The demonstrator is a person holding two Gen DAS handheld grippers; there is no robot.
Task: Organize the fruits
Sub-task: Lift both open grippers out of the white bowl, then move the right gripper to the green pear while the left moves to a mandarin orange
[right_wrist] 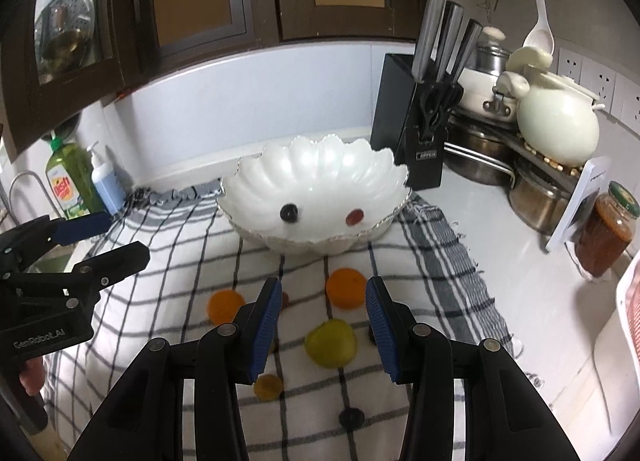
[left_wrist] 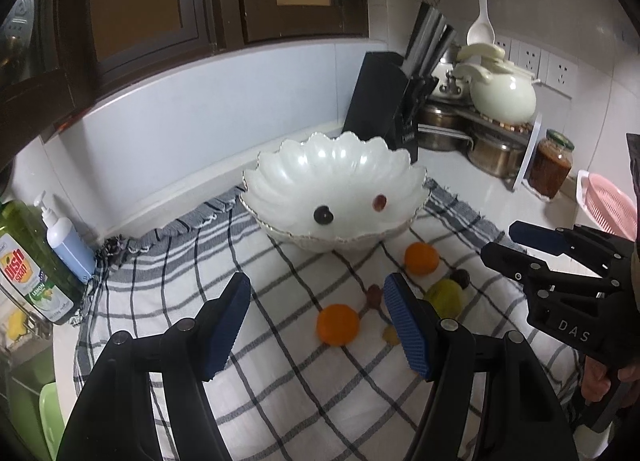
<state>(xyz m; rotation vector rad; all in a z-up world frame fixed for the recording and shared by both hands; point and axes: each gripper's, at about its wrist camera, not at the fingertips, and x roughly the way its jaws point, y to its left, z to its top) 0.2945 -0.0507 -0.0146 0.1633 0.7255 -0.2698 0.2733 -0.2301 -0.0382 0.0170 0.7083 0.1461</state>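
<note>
A white scalloped bowl [left_wrist: 340, 165] [right_wrist: 316, 173] stands at the back of a checked cloth [left_wrist: 280, 381] and holds a dark grape [left_wrist: 323, 215] and a red grape [left_wrist: 380, 202]. Two oranges [left_wrist: 338, 324] [left_wrist: 421, 258], a green fruit [left_wrist: 444, 295] [right_wrist: 331, 343], a small yellow fruit [right_wrist: 268, 386] and loose grapes [left_wrist: 374, 295] lie on the cloth in front of it. My left gripper [left_wrist: 318, 289] hovers open above the nearer orange, touching nothing. My right gripper [right_wrist: 323, 289] hangs open over the green fruit, pads clear of it.
A black knife block [right_wrist: 416, 129], steel pots [right_wrist: 536, 193], a cream kettle [right_wrist: 560, 121] and a sauce jar [right_wrist: 608, 233] crowd the back right. A pink basket [left_wrist: 608, 205] sits at the right edge. Dish soap [left_wrist: 28, 261] and a pump bottle [left_wrist: 66, 245] stand left.
</note>
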